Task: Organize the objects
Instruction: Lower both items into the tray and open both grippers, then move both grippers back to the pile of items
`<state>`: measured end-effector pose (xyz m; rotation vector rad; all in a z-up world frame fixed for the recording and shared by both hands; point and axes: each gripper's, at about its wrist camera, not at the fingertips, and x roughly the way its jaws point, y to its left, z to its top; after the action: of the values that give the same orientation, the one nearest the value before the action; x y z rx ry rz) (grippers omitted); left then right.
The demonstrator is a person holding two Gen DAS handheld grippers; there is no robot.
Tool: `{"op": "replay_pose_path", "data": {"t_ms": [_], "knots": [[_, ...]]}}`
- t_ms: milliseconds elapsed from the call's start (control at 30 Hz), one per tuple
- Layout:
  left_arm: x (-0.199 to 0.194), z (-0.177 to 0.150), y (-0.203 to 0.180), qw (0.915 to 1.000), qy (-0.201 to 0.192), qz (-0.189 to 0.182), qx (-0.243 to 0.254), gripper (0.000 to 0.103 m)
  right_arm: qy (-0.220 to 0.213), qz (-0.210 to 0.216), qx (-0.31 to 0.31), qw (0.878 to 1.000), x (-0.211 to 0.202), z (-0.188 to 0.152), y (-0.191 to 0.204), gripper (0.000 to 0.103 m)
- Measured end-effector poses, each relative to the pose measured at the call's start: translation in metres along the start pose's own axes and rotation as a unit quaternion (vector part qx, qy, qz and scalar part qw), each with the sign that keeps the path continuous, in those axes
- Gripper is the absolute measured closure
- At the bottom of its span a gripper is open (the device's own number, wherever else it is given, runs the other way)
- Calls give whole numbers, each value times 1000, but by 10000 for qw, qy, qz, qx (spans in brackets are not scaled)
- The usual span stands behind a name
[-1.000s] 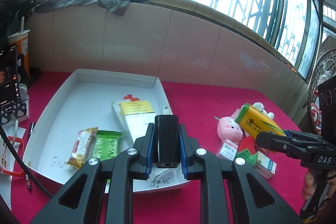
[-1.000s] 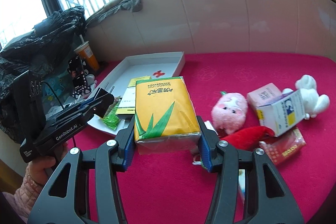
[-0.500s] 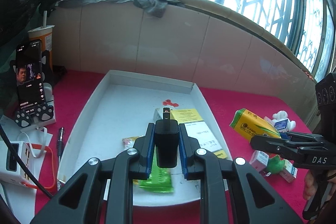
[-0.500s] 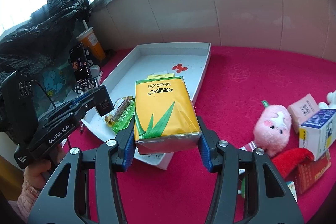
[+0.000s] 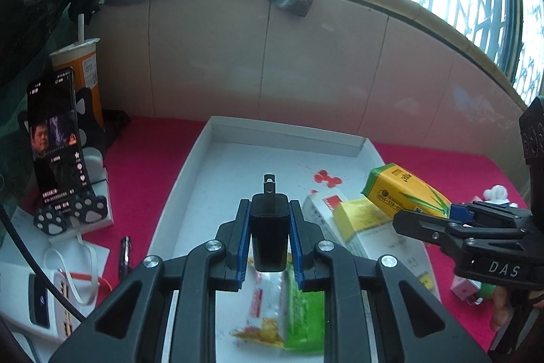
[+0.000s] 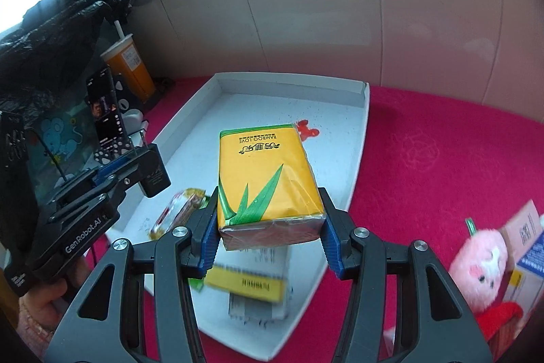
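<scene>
My left gripper (image 5: pixel 269 228) is shut on a black charger plug (image 5: pixel 269 235), prongs pointing forward, held above the white tray (image 5: pixel 190 172). From the right wrist view the same left gripper (image 6: pixel 149 172) hangs over the tray's left side. My right gripper (image 6: pixel 268 223) is shut on a yellow tissue pack (image 6: pixel 265 172) with green leaf print, held over the tray (image 6: pixel 360 138). In the left wrist view that tissue pack (image 5: pixel 404 189) hovers above the tray's right side. Inside the tray lie a white and yellow box (image 5: pixel 357 220), a green snack packet (image 5: pixel 302 322) and a yellow snack packet (image 6: pixel 180 213).
On the red cloth to the right lie a pink plush pig (image 6: pixel 479 264), a red plush (image 6: pixel 503 318) and small boxes (image 6: pixel 527 240). Left of the tray stand a phone on a paw stand (image 5: pixel 56 138), an orange drink cup (image 5: pixel 80 73), a pen (image 5: pixel 125 252) and a white power bank (image 5: pixel 34 301).
Both grippers have carried their objects leftwards from the toy pile side to above the tray. The tray now fills the middle of both views.
</scene>
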<state>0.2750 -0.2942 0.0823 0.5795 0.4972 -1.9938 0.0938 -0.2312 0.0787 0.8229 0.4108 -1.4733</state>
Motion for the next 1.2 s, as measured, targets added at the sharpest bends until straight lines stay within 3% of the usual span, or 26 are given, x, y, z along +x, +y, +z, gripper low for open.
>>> {"op": "replay_pose_path", "data": {"t_ms": [233, 300, 333, 400, 467, 500, 667, 867, 1033, 1133, 1200], "knots": [[21, 18, -4, 9991, 90, 384, 120, 81, -220, -243, -14, 9995, 28, 27, 10, 49], [20, 21, -5, 9988, 45, 470, 92, 51, -314, -312, 44, 9990, 29, 34, 9, 43], [18, 22, -4, 9983, -9, 572, 49, 45, -343, -331, 93, 9988, 28, 37, 8, 33], [14, 24, 2, 9979, -81, 640, -47, 14, -427, -403, 245, 9980, 21, 38, 4, 30], [10, 25, 12, 9986, -66, 455, -254, 0, -457, -260, 361, 9980, 13, 36, -2, 27], [7, 26, 16, 9987, -68, 341, -377, 0, -468, -254, 378, 9979, 8, 33, -3, 21], [-11, 29, 32, 9957, -125, -257, -878, 0, -709, -203, 217, 9970, -21, 15, 1, 21], [-36, 28, 30, 9918, -261, -759, -998, 0, -842, 6, 194, 9963, -52, -11, 3, 20], [-68, 20, 19, 9789, -456, -1635, -1140, 0, -984, -10, 273, 9948, -81, -37, -8, 20], [-86, 11, 5, 9734, -672, -1781, -1276, 0, -1071, -96, 353, 9936, -97, -51, -20, 20], [-95, 1, -10, 9750, -862, -1633, -1233, 0, -1197, -233, 442, 9915, -108, -61, -30, 20]]}}
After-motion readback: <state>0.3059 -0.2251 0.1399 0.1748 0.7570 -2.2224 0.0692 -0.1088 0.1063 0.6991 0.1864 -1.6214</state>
